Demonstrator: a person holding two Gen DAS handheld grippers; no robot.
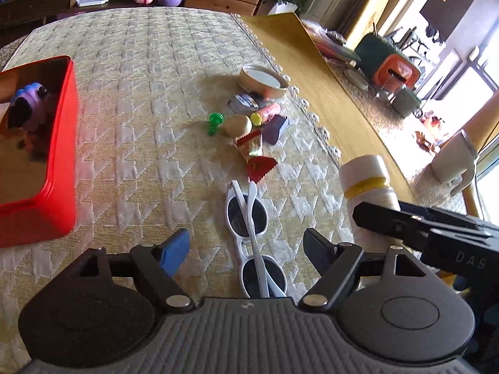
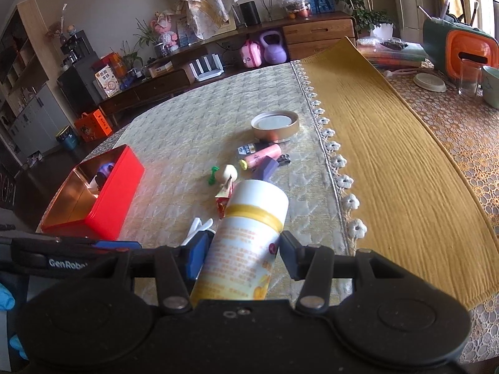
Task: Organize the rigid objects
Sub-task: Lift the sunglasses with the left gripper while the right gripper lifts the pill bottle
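Observation:
White sunglasses (image 1: 254,233) lie folded on the quilted cloth between the open fingers of my left gripper (image 1: 246,249), which is empty. My right gripper (image 2: 241,257) is shut on a white bottle with a yellow band (image 2: 249,237); the bottle also shows at the right of the left wrist view (image 1: 369,187). A red tin box (image 1: 59,162) with a purple toy (image 1: 26,103) inside stands at the left; it also shows in the right wrist view (image 2: 103,199). A pile of small items lies ahead: potato (image 1: 237,125), green toy (image 1: 213,121), red wrapper (image 1: 254,155), pink tube (image 1: 268,112), purple block (image 1: 274,127).
A round tin lid (image 1: 263,81) lies beyond the pile. A yellow mat (image 2: 389,155) covers the table to the right. An orange-green container (image 2: 461,50), a glass (image 2: 467,78) and a dish (image 2: 430,82) stand at the far right. A white mug (image 1: 455,159) is at the right edge.

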